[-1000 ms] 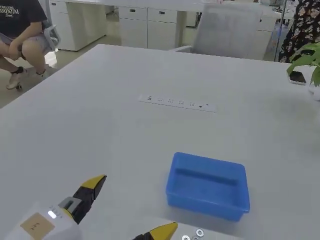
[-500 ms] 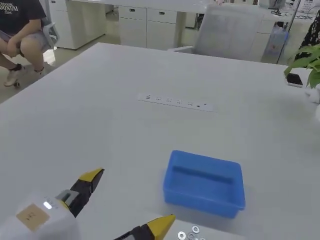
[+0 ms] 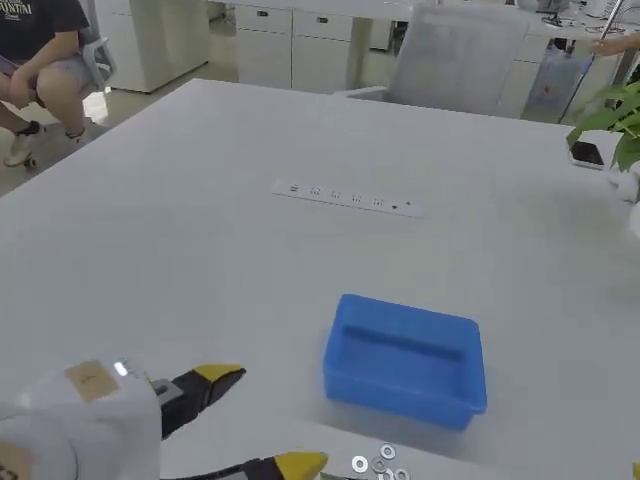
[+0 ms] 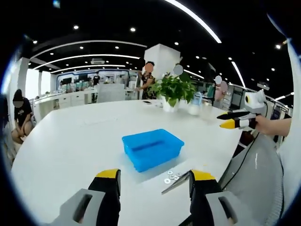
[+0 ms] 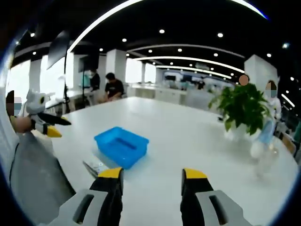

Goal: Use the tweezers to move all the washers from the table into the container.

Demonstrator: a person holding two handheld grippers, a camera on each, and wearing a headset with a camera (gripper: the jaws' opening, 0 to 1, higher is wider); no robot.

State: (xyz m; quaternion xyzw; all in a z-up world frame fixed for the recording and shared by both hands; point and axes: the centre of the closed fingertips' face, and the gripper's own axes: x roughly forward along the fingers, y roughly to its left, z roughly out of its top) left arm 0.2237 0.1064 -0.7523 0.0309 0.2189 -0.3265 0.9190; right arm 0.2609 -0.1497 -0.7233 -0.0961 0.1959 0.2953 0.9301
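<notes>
A blue container point(image 3: 405, 360) stands on the white table point(image 3: 200, 250), with several small washers point(image 3: 375, 463) lying just in front of it. My left gripper point(image 3: 262, 420) is open at the table's near edge, to the left of the washers, with nothing between its fingers. The left gripper view has the container point(image 4: 152, 148), the washers point(image 4: 171, 176) and metal tweezers point(image 4: 176, 182) lying on the table by the right jaw of my left gripper point(image 4: 155, 176). My right gripper point(image 5: 153, 174) is open and empty, well off to the side of the container point(image 5: 121, 145).
A power strip point(image 3: 345, 198) lies across the table's middle. A grey chair point(image 3: 450, 55) stands at the far side, and a person point(image 3: 40, 60) sits at the back left. A phone point(image 3: 585, 152) and a plant point(image 3: 615, 120) are at the right edge.
My left gripper has come further into the head view and its tips have shifted a little right, towards the washers. The head camera has moved slightly.
</notes>
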